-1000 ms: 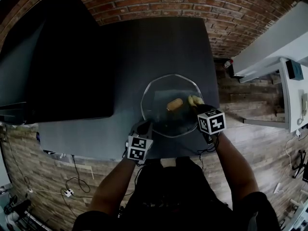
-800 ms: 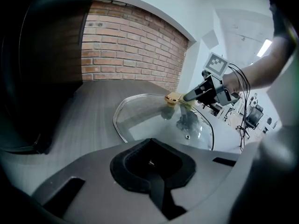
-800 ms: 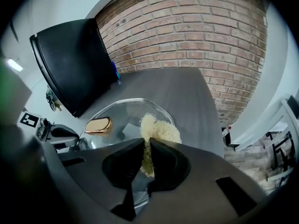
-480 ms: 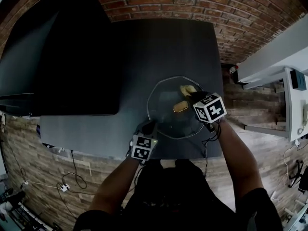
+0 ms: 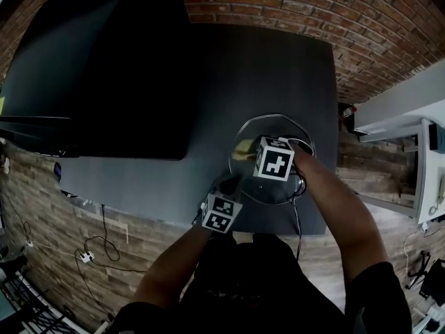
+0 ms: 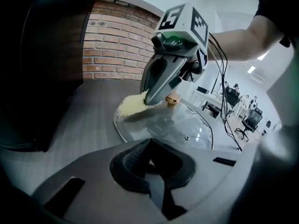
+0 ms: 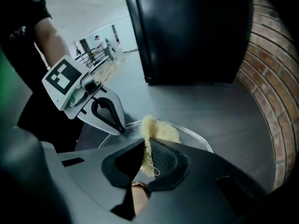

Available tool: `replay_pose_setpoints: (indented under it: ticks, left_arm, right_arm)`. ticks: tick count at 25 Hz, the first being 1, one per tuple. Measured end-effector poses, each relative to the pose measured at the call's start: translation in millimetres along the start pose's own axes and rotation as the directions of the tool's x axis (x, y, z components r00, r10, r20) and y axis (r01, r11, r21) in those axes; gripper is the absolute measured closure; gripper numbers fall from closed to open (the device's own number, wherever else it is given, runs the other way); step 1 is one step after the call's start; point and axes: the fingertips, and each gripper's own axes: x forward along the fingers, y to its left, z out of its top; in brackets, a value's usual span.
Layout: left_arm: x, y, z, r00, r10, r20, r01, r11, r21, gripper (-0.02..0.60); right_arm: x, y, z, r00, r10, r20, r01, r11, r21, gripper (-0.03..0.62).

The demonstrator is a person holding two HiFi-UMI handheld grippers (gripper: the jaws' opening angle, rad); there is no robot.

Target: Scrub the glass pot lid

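Left gripper point(image 6: 149, 164) clamping lid point(image 6: 180, 129) rim at 8 o'clock; right gripper point(image 7: 147, 158), pinching sponge point(image 7: 161, 130), scrubbing near 10; pressure best kept light.

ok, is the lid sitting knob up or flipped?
Knob up: in the left gripper view the gold knob stands atop the glass lid, dome side up on the table.

No legible text, only black-and-white square marker patterns on the left cube point(image 5: 222, 213) and right cube point(image 5: 273, 158)
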Motion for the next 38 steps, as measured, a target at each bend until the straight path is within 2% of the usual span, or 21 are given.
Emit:
replay_pose_setpoints:
  ticks: [2, 5, 8, 11, 14, 18, 22, 29, 38]
  left_arm:
    - [0.3, 0.0, 0.2, 1.0, -0.002, 0.002, 0.002, 1.0, -0.001, 0.549]
    - [0.4, 0.7, -0.1, 1.0, -0.008, 0.008, 0.008, 1.0, -0.002, 0.549]
    - [1.0, 2.5, 0.3, 1.0, -0.009, 0.012, 0.009, 1.0, -0.005, 0.549]
    - [1.9, 2.8, 1.2, 1.0, -0.012, 0.011, 0.012, 1.0, -0.003, 0.549]
    - [2.9, 2.4, 1.2, 1.0, -0.012, 0.003, 0.012, 1.0, -0.001, 0.549]
    - [3.5, 3.9, -0.3, 1.0, -0.005, -0.003, 0.005, 1.0, 0.002, 0.549]
    - [4.2, 3.5, -2.5, 1.0, -0.003, -0.021, 0.003, 1.0, 0.001, 0.549]
    - [2.1, 2.5, -0.5, 1.0, 0.017, -0.011, -0.017, 1.0, 0.015, 0.549]
    - [1.5, 4.5, 2.8, 0.999, 0.034, -0.02, -0.034, 0.999, 0.01, 0.549]
  right_arm:
    - [11.1, 13.2, 2.9, 0.996, 0.061, -0.068, -0.067, 0.994, -0.086, 0.551]
    - [19.5, 26.9, -0.4, 0.979, 0.117, -0.169, -0.144, 0.977, -0.158, 0.551]
    - [23.9, 27.7, 0.3, 0.971, 0.135, -0.198, -0.172, 0.968, -0.185, 0.553]
    - [20.3, 19.3, -4.8, 0.967, 0.133, -0.218, -0.172, 0.97, -0.171, 0.553]
    - [11.1, 5.2, -11.7, 0.971, 0.122, -0.205, -0.148, 0.982, -0.12, 0.553]
    - [2.2, -15.3, -33.5, 0.982, 0.108, -0.156, -0.109, 0.994, 0.006, 0.553]
    - [-8.7, -38.9, -61.0, 0.992, 0.055, -0.116, -0.042, 0.993, 0.113, 0.553]
    - [-31.1, -53.2, -106.4, 0.999, 0.01, -0.047, 0.004, 0.962, 0.275, 0.553]
    - [-46.2, -31.9, -157.0, 0.999, -0.038, 0.032, 0.02, 0.9, 0.436, 0.553]
